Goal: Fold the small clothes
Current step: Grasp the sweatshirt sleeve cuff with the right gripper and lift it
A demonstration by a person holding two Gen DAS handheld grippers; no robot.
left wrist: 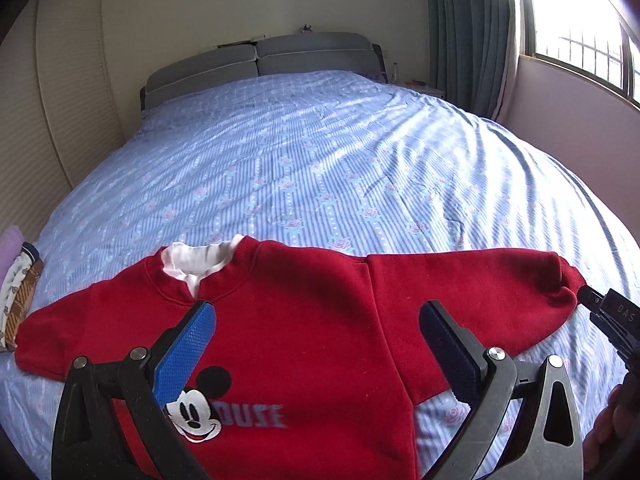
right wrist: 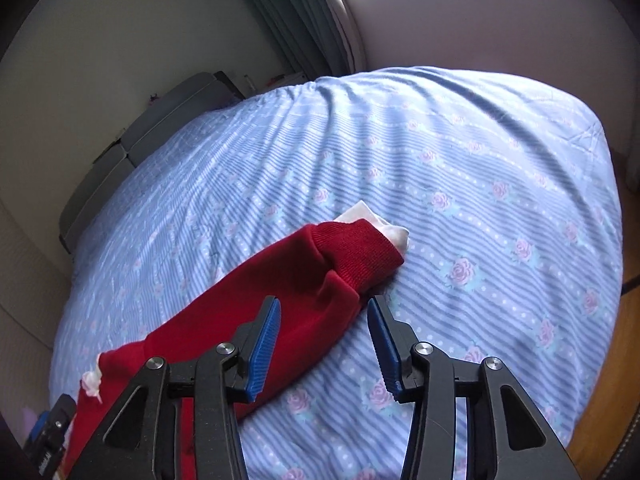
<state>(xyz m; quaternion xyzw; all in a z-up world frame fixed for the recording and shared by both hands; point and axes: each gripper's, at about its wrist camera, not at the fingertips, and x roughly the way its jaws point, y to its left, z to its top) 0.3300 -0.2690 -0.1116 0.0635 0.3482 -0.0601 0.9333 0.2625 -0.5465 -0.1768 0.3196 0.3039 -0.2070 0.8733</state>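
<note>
A red sweatshirt (left wrist: pixel 304 312) with a cartoon mouse print (left wrist: pixel 196 412) and a white inner collar (left wrist: pixel 196 260) lies face up, sleeves spread, on the blue striped bedsheet (left wrist: pixel 320 152). My left gripper (left wrist: pixel 316 312) hovers wide open over its chest, blue pads on either side, gripping nothing. In the right wrist view my right gripper (right wrist: pixel 324 304) stands part open around the right sleeve (right wrist: pixel 296 300), just behind the ribbed cuff (right wrist: pixel 352 252). A white inner cuff (right wrist: pixel 380 224) pokes out. The pads do not visibly pinch the cloth. The right gripper's tip (left wrist: pixel 600 304) shows by that cuff.
A small pile of folded clothes (left wrist: pixel 20 296) sits at the bed's left edge. The grey headboard (left wrist: pixel 260 60) is at the far end, with a curtain (left wrist: pixel 460 32) and a window on the right. Wooden floor (right wrist: pixel 608 380) lies beyond the bed's right edge.
</note>
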